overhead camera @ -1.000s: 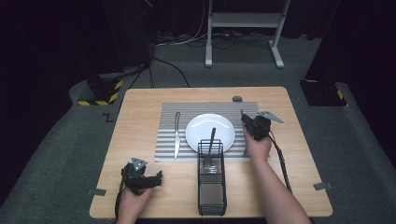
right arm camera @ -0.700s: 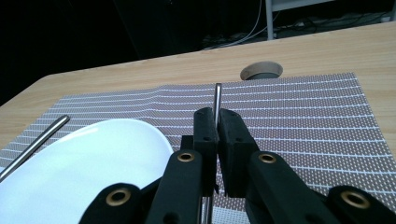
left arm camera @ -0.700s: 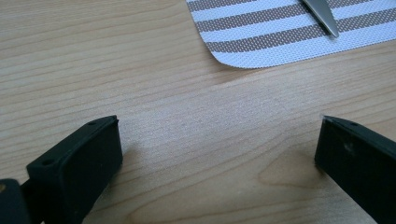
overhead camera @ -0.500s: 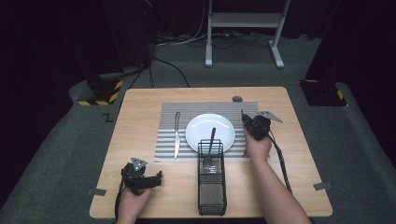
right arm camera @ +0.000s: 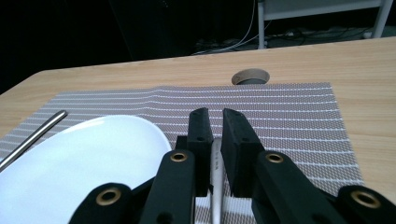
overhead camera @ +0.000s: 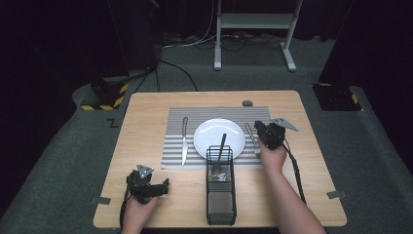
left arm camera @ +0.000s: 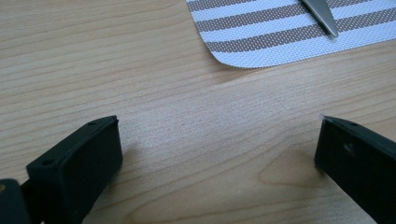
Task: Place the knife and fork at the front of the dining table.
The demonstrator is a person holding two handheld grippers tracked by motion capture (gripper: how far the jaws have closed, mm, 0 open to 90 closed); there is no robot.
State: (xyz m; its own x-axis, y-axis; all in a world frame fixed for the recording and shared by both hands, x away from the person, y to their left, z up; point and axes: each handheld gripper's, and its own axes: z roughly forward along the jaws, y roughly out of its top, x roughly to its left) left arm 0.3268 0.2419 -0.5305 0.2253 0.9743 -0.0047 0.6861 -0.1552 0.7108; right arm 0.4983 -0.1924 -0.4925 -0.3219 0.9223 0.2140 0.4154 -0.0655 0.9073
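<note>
A silver utensil (overhead camera: 252, 138) lies on the striped placemat (overhead camera: 175, 156) just right of the white plate (overhead camera: 209, 139). My right gripper (overhead camera: 259, 128) sits low over it; its jaws have just been opening a little. In the right gripper view the utensil's handle (right arm camera: 216, 186) shows in the narrow gap between them (right arm camera: 215, 122), and the pads stand just off it. A knife (overhead camera: 184, 141) lies left of the plate. At the front left, my left gripper (overhead camera: 164, 186) rests open over bare wood (left arm camera: 217, 154).
A black wire caddy (overhead camera: 220, 200) stands at the front middle with a utensil (overhead camera: 222, 146) leaning out over the plate's edge. A round grommet hole (overhead camera: 247, 103) lies past the mat. A cable trails from the right gripper along the forearm.
</note>
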